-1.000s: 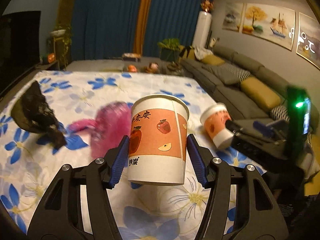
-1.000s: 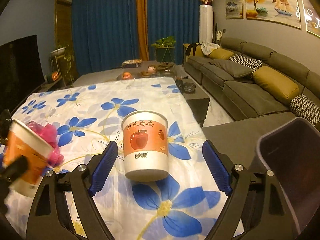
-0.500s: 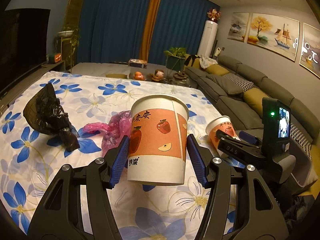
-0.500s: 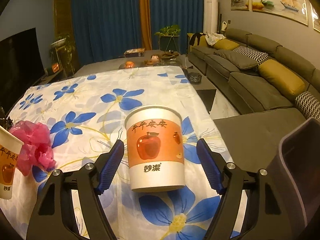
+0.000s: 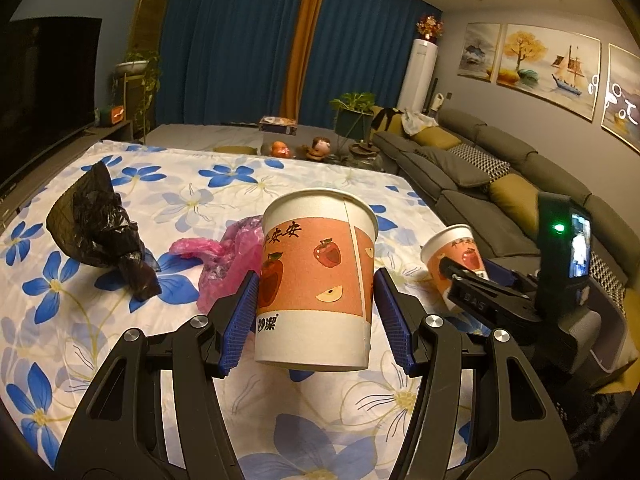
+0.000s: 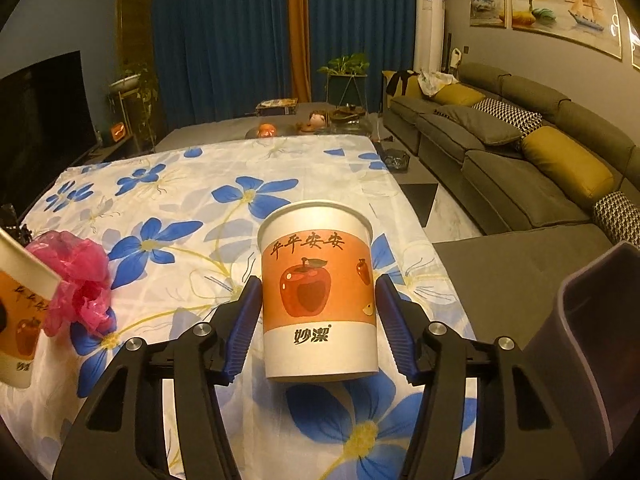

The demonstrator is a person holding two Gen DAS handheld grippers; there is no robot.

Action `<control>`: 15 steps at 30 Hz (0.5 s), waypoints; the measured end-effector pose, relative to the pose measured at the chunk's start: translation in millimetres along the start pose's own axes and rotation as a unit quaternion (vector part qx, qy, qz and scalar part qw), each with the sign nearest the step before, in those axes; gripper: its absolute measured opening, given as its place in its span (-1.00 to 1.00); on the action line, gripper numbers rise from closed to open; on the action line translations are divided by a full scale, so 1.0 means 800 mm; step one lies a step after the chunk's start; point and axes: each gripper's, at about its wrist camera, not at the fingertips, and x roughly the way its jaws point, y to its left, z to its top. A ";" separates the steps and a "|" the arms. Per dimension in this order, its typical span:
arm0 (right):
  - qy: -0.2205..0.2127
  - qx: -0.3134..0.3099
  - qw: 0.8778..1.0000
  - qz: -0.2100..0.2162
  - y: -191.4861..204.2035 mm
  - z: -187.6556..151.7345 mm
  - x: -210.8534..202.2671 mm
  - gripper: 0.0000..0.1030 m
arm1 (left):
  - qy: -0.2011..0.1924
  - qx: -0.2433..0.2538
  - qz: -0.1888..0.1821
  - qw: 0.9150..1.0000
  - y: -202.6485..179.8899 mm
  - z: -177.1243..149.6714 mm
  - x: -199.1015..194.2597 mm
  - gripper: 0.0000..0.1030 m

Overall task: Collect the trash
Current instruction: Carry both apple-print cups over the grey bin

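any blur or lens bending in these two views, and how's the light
Left wrist view: dim warm light, strong fisheye bending at the edges, paper cup sharp, sofa curved. Right wrist view: same warm dimness, cup sharp, bin at the right edge dark and stretched.

A dim living room in warm lamplight. Dark blue curtains (image 5: 236, 40) with an orange strip (image 5: 304, 36) cover the far wall. A white column unit (image 6: 430, 36) stands in the corner beside framed paintings (image 5: 548, 64) on the grey wall. A long grey sofa (image 6: 512, 152) with mustard cushions (image 6: 566, 164) runs along the right. A dark television (image 5: 44, 88) stands left, near potted plants (image 5: 138, 76).
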 end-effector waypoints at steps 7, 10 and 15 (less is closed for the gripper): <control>-0.044 0.017 0.999 0.017 -0.004 -0.006 -0.059 0.11 | -0.005 0.010 -0.001 1.000 -0.007 0.000 -0.002 0.11; -0.062 0.026 0.997 0.024 -0.007 -0.012 -0.089 0.11 | -0.008 0.015 -0.004 1.000 -0.011 -0.001 -0.007 0.11; -0.085 0.033 0.995 0.029 -0.017 -0.024 -0.137 0.11 | -0.014 0.024 -0.013 1.000 -0.021 -0.004 -0.022 0.11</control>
